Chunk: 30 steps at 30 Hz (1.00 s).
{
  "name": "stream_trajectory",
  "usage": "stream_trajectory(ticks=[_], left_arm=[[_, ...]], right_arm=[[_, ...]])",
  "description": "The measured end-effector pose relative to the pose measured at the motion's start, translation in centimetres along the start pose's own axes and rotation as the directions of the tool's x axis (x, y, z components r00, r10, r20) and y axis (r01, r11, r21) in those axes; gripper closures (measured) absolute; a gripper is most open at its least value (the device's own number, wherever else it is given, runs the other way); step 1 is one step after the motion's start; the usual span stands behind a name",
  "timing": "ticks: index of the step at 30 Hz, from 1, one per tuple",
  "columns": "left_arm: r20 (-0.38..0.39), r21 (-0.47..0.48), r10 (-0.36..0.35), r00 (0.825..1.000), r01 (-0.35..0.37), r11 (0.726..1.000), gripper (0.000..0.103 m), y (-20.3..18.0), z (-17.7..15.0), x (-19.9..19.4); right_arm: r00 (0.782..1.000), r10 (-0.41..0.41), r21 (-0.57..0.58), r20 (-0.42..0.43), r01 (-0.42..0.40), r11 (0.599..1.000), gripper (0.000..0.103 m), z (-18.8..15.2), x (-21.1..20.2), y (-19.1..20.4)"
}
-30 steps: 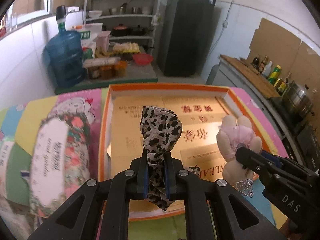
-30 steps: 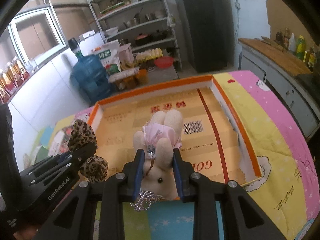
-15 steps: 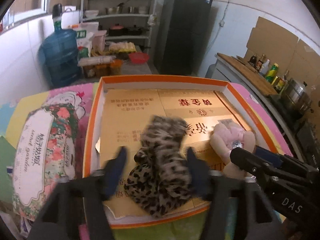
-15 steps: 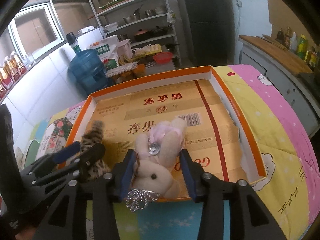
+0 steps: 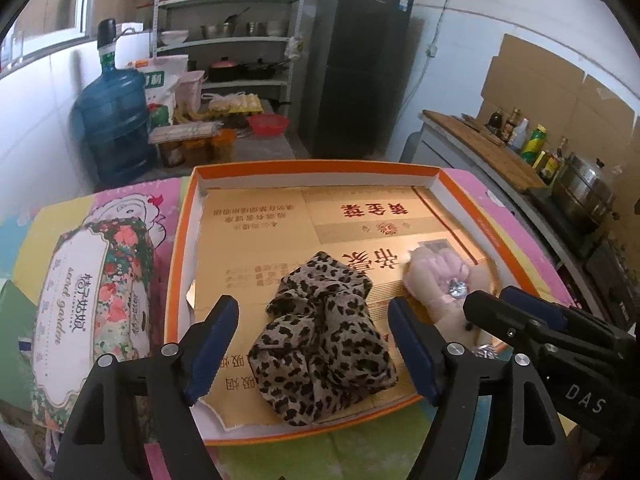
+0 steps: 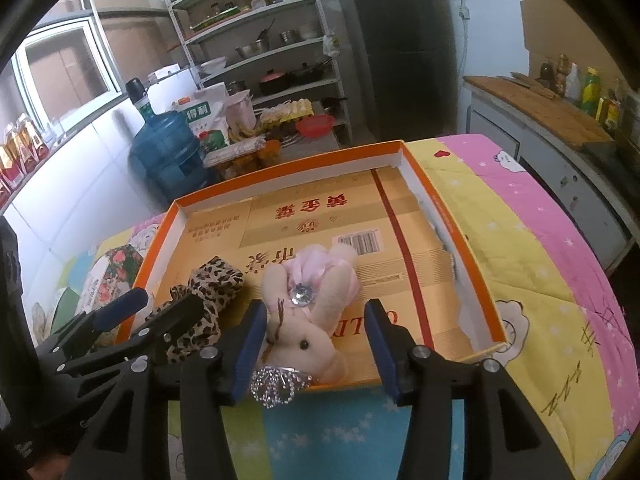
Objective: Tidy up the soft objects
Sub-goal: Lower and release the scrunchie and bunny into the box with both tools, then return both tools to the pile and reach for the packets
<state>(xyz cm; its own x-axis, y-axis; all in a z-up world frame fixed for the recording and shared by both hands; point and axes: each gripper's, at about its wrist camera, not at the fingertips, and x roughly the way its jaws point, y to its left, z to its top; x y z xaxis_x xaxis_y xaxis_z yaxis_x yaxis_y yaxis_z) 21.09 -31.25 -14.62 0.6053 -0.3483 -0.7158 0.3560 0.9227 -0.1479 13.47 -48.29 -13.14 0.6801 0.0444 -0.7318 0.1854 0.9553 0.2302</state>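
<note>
Left wrist view: left gripper (image 5: 316,344) jaws apart around scarf (image 5: 320,340) — right gripper (image 6: 316,344) likewise around bunny (image 6: 308,320).

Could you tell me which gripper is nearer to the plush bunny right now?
Right. The right gripper is open with the plush bunny lying between its fingers in the orange tray. The left gripper is open around the leopard-print scrunchie beside it.

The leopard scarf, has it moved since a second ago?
Yes. The leopard scarf dropped from the left gripper, now open, onto the floor of the orange tray near its front edge.
</note>
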Motion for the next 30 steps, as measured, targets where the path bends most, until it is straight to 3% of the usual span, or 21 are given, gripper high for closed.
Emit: stream_trajectory(ticks=[11,18,23,30], left_arm=[[0.032,-0.002,-0.035,0.999,0.035,0.999,0.025,0.6,0.1,-3.7],[0.084,0.035,-0.017,0.996,0.014,0.999,0.025,1.8,0.2,-8.0],[0.091,0.009,-0.022,0.996,0.021,1.000,0.024,4.3,-0.1,-11.1],[0.129,-0.095,0.057,0.990,-0.045,0.994,0.024,10.6,-1.3,-16.2]], right_arm=[[0.999,0.002,0.050,0.050,-0.005,0.999,0.052,-0.4,-3.1,0.5],[0.996,0.012,0.045,0.085,-0.016,0.999,0.052,-0.8,-5.6,2.9],[0.995,0.025,0.036,0.101,-0.029,0.999,0.052,-1.2,-6.9,5.6],[0.990,0.083,-0.033,0.117,-0.080,0.996,0.052,-2.1,-8.2,11.8]])
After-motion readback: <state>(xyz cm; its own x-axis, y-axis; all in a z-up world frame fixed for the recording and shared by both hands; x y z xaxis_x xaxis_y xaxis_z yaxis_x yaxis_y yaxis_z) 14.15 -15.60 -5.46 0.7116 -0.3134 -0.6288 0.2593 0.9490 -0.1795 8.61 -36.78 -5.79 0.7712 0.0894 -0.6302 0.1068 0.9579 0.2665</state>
